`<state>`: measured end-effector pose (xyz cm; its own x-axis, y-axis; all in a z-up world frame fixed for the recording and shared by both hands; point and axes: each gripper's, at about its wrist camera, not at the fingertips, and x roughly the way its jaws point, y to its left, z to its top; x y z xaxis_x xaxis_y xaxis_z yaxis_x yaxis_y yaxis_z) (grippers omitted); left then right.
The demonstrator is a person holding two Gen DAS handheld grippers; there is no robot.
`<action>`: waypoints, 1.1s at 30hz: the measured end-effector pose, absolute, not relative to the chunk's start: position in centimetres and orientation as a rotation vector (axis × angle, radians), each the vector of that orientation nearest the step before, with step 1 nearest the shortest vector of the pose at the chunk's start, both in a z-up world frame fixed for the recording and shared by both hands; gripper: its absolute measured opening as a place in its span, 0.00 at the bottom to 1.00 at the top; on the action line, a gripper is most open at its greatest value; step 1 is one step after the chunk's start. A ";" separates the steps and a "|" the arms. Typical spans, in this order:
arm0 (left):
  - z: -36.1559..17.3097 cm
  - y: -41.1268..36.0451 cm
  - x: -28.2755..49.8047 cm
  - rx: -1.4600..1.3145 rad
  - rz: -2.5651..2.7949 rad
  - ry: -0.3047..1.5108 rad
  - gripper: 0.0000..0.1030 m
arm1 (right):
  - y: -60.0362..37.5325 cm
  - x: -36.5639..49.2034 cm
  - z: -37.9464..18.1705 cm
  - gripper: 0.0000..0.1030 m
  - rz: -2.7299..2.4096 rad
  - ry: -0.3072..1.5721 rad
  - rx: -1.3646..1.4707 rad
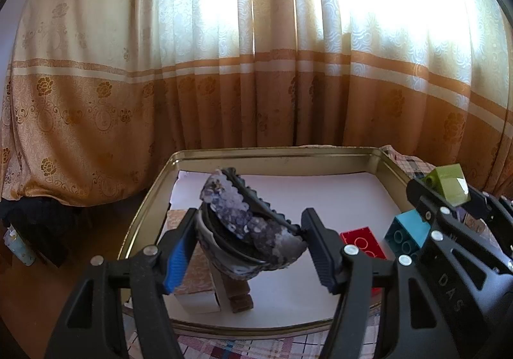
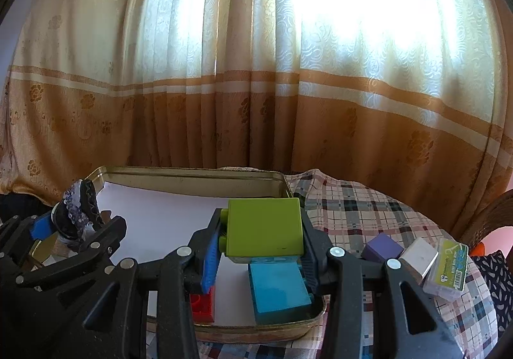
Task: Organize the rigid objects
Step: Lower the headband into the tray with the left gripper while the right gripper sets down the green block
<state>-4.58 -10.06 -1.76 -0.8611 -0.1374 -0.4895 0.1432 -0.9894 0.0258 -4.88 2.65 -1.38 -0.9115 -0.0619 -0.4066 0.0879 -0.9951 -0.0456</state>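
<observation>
Left wrist view first: the left gripper (image 1: 248, 242) is clamped on a sequin-covered dark hair clip with a toothed plastic edge (image 1: 250, 221), held up above the shallow gold-coloured metal tray (image 1: 275, 155) with its white paper lining. Under the clip sit a small beige patterned box (image 1: 195, 275) and a brown wooden piece (image 1: 239, 294), both on the tray floor. Further right lie a flat red building brick (image 1: 362, 242) and a teal building brick (image 1: 405, 232). At the right edge comes the right gripper (image 1: 449, 195), closed on a lime-green plastic building block (image 1: 449, 182).

Over to the right wrist view: the lime-green plastic building block (image 2: 264, 227) is pinched side to side, hovering right over the teal building brick (image 2: 279, 291) in the tray's near corner, the flat red building brick (image 2: 202, 304) beside it. The left gripper (image 2: 75, 226) shows at the left with the clip. Out on the checked tablecloth (image 2: 352, 208) wait a purple cube (image 2: 381, 246), a white block (image 2: 420, 258) and a small clear labelled case (image 2: 447, 266).

Handling, as I read it: the green block looks light, stiff and glossy, so a square pinch on its flat sides suits it. The clip seems light but awkward, its curved sequinned shell liable to slip or shed sequins; gripping across the firm ends looks safest.
</observation>
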 end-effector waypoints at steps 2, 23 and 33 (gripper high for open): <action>-1.8 -10.1 -4.5 0.760 -2.898 0.017 0.63 | 2.5 -5.0 -1.4 0.44 -2.993 0.102 0.641; -2.0 -10.6 -4.6 0.783 -2.884 0.019 0.63 | 1.7 -5.6 -1.8 0.44 -2.948 0.147 0.688; -2.1 -10.9 -4.7 0.791 -2.856 0.032 0.63 | 1.4 -5.4 -1.9 0.45 -2.917 0.158 0.671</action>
<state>-4.73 -10.86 -2.06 -0.8428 -0.1652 -0.5123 0.1768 -0.9839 0.0264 -5.44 1.43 -1.86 -0.8899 -0.1167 -0.4410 0.1638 -0.9840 -0.0701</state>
